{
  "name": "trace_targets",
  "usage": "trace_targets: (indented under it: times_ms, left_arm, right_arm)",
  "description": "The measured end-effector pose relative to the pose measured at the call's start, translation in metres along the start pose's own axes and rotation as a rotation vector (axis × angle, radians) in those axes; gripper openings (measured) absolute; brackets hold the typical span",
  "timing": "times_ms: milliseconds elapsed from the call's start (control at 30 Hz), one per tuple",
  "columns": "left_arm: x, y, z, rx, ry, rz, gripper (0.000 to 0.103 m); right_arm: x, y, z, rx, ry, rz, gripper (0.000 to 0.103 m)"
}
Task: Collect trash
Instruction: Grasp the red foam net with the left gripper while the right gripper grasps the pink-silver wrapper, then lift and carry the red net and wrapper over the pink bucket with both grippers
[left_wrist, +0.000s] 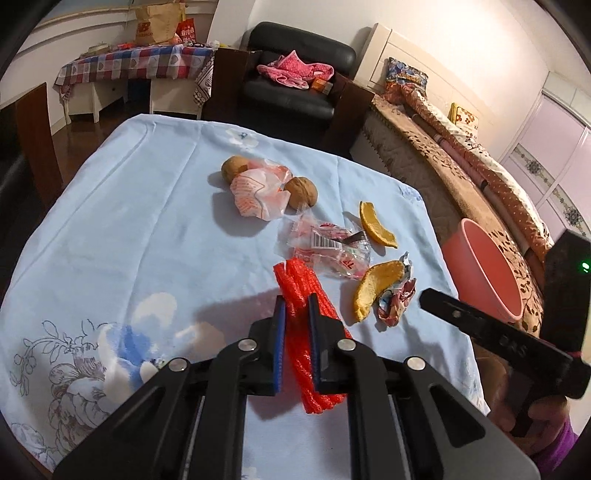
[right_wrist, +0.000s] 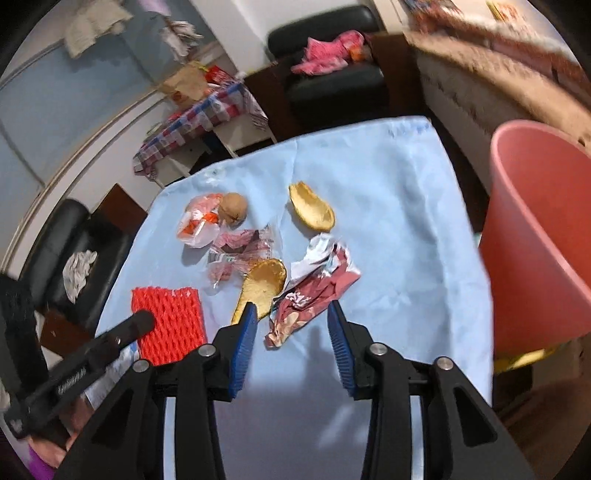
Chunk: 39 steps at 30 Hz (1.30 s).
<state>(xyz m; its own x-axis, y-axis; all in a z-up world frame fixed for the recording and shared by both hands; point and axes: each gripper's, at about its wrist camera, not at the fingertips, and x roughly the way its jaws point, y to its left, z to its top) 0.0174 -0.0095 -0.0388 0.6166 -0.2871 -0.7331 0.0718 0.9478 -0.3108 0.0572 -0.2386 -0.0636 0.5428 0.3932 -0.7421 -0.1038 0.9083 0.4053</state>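
Observation:
My left gripper (left_wrist: 296, 308) is shut on a red foam fruit net (left_wrist: 314, 332), which also shows in the right wrist view (right_wrist: 170, 321). My right gripper (right_wrist: 291, 314) is open, its fingers on either side of a crumpled foil wrapper (right_wrist: 314, 291) lying on the blue cloth; the wrapper also shows in the left wrist view (left_wrist: 395, 299). Two orange peels (right_wrist: 264, 286) (right_wrist: 312, 206), clear plastic wrappers (left_wrist: 328, 247) (left_wrist: 260, 192) and two walnuts (left_wrist: 302, 192) (left_wrist: 234, 168) lie beyond. A pink bin (right_wrist: 535, 236) stands right of the table.
The table has a light blue flowered cloth (left_wrist: 122, 221). A bed (left_wrist: 461, 173) runs along the right behind the pink bin (left_wrist: 484, 269). A black armchair (left_wrist: 295, 70), dark chairs and a checked-cloth table (left_wrist: 136, 62) stand beyond the far edge.

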Motion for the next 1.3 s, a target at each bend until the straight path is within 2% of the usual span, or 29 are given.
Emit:
trace_targets:
  times_ms: [67,267,333,367,400,433,467,600,833,1300]
  left_arm:
    - [0.000,0.003,0.000,-0.007,0.003,-0.008,0.011]
    - [-0.003,0.007,0.001,0.005,-0.006,-0.021,0.011]
    - [-0.003,0.009,0.001,0.005,-0.009,-0.026,0.011]
    - [-0.004,0.009,0.001,0.004,-0.010,-0.027,0.011]
    - [-0.004,0.010,0.001,0.003,-0.009,-0.029,0.011]
    - [-0.004,0.009,0.001,0.002,-0.009,-0.030,0.011]
    - [-0.004,0.009,0.001,0.002,-0.010,-0.031,0.011]
    - [-0.005,0.009,0.002,0.003,-0.010,-0.035,0.011]
    - [-0.009,0.002,0.004,0.010,-0.015,-0.036,0.011]
    - [-0.016,-0.025,0.014,0.037,-0.060,-0.049,0.011]
  right_arm:
    - [0.008,0.001,0.000,0.021,0.003,-0.017,0.051]
    - [0.031,0.014,-0.001,-0.012,0.017,-0.121,0.051]
    - [0.034,0.018,-0.002,-0.044,0.006,-0.150,0.049]
    - [0.035,0.020,-0.003,-0.058,0.005,-0.166,0.042]
    - [0.036,0.020,-0.003,-0.063,0.003,-0.175,0.040]
    - [0.036,0.019,-0.003,-0.061,0.003,-0.172,0.038]
    - [0.035,0.017,-0.002,-0.056,0.002,-0.166,0.030]
    - [0.031,0.014,-0.004,-0.066,0.006,-0.149,0.024]
    - [0.013,0.017,-0.015,-0.130,0.005,-0.136,0.022]
    - [-0.047,0.022,-0.022,-0.240,-0.127,-0.148,0.023]
